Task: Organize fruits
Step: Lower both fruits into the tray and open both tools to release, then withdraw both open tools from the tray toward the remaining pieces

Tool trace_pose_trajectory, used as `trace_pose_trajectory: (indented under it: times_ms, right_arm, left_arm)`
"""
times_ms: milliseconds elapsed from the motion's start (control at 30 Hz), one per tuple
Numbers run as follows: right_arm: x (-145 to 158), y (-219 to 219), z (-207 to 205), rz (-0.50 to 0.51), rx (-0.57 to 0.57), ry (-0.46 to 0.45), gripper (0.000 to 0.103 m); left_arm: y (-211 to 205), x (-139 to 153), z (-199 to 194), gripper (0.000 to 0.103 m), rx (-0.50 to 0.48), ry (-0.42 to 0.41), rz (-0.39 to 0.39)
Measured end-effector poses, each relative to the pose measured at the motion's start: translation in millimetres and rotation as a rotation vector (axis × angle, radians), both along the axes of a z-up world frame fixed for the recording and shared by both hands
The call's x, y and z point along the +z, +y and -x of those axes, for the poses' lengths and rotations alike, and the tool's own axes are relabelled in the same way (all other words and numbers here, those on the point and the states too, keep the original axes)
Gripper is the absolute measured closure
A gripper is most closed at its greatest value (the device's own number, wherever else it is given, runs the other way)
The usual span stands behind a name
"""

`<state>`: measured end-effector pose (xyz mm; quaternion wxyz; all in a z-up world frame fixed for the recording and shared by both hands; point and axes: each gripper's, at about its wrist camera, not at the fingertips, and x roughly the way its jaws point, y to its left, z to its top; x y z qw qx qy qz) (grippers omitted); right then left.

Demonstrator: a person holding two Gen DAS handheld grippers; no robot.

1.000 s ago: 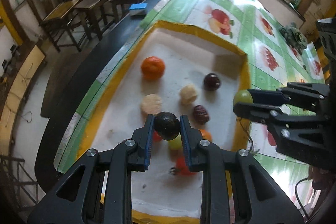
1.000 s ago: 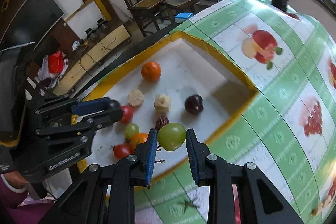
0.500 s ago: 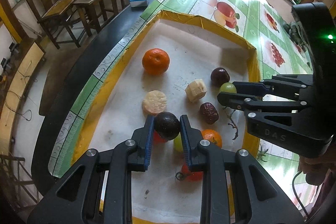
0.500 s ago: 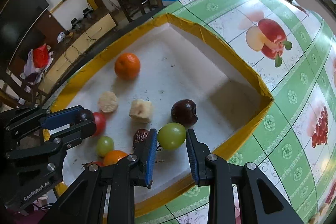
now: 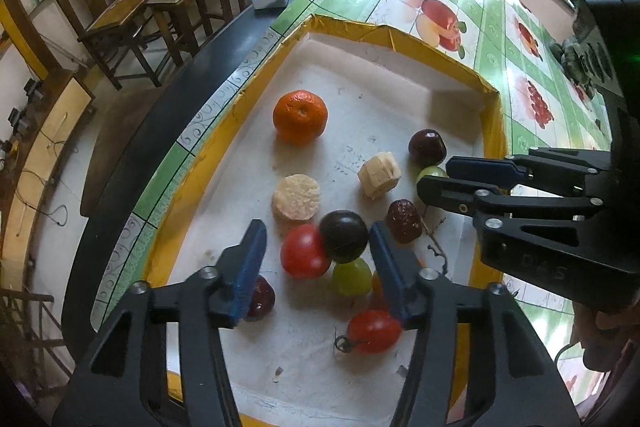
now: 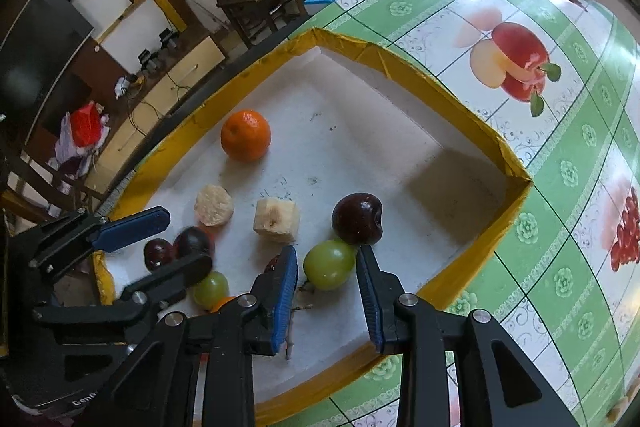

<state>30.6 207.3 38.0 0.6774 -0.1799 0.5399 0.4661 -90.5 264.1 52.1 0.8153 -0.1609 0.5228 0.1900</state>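
A: Where are the fruits?

B: All in the white tray (image 5: 400, 99) with the yellow rim. A dark plum (image 5: 343, 235) lies between the spread fingers of the left gripper (image 5: 318, 263), touching a red tomato (image 5: 305, 255) and a green grape (image 5: 352, 277) just beside it.

A: And the right gripper (image 6: 327, 291)?

B: Its jaws stand apart too, with a second green grape (image 6: 329, 264) lying loose between them, against a dark cherry (image 6: 357, 218).

A: Anything farther out?

B: An orange (image 5: 300, 115) sits alone towards the far side, with two pale fruit pieces (image 5: 296, 197) nearer the middle.

A: Any writing?

B: Faint letters on the right gripper's body, seemingly "DAS"; "Gen..." on the left one's, the rest hidden. The tablecloth (image 6: 560, 163) shows printed apples only.
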Motion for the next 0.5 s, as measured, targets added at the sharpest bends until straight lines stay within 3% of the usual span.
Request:
trace_pose_trajectory:
  times_ms: [300,500]
  right_arm:
    - [34.0,-40.6,-3.3,-0.084,-0.063,-0.014,0.073]
    - [43.3,-88.3,-16.3,-0.094,-0.149,-0.026,0.072]
  left_arm:
    - [-15.0,15.4,-15.8,0.048,-0.012,-0.022,-0.038]
    - [-48.4,24.4,-41.7,0.048,-0.089,-0.044,-0.033]
